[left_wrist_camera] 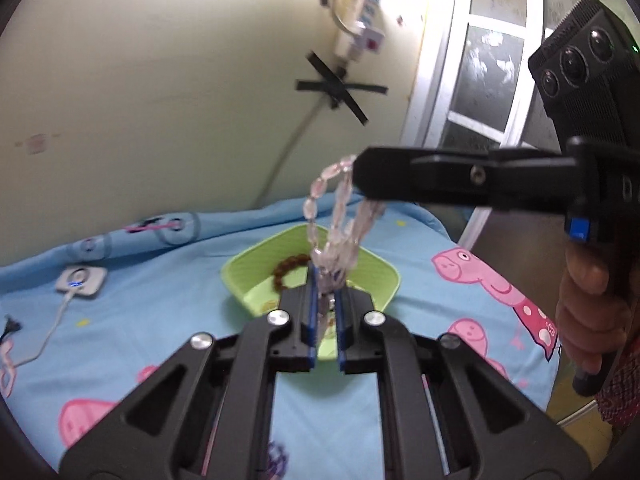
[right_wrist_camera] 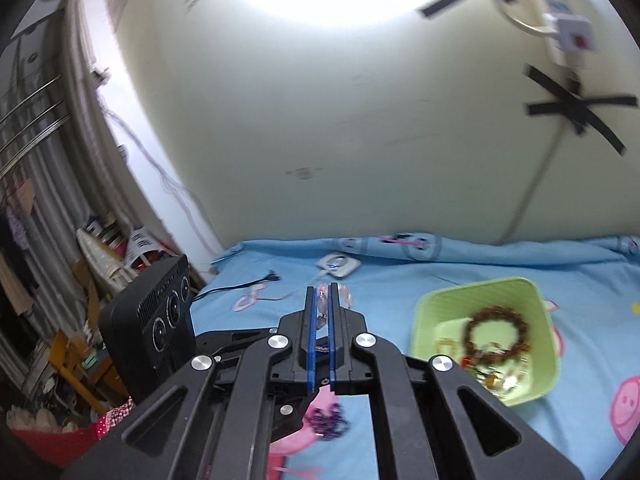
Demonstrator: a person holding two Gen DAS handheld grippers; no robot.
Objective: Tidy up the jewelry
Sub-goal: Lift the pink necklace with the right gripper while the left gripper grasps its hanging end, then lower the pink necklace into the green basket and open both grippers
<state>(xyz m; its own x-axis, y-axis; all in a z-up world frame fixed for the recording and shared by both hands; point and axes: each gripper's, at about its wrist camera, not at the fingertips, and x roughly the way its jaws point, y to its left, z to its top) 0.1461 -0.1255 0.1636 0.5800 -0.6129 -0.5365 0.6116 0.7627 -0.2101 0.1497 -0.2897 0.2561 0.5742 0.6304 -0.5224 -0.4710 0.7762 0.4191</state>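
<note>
Both hand-held grippers, left (left_wrist_camera: pixel 328 280), right (right_wrist_camera: pixel 323 294), clamped on pink bead strand (left_wrist_camera: pixel 320 200)

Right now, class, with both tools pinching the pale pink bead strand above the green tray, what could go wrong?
1. The pink bead strand is held between the right tool and left tool; pulling them apart could snap it.
2. Letting go off-centre may drop beads beside the green tray onto the blue sheet.
3. It could tangle with the brown bracelet in the tray.
</note>
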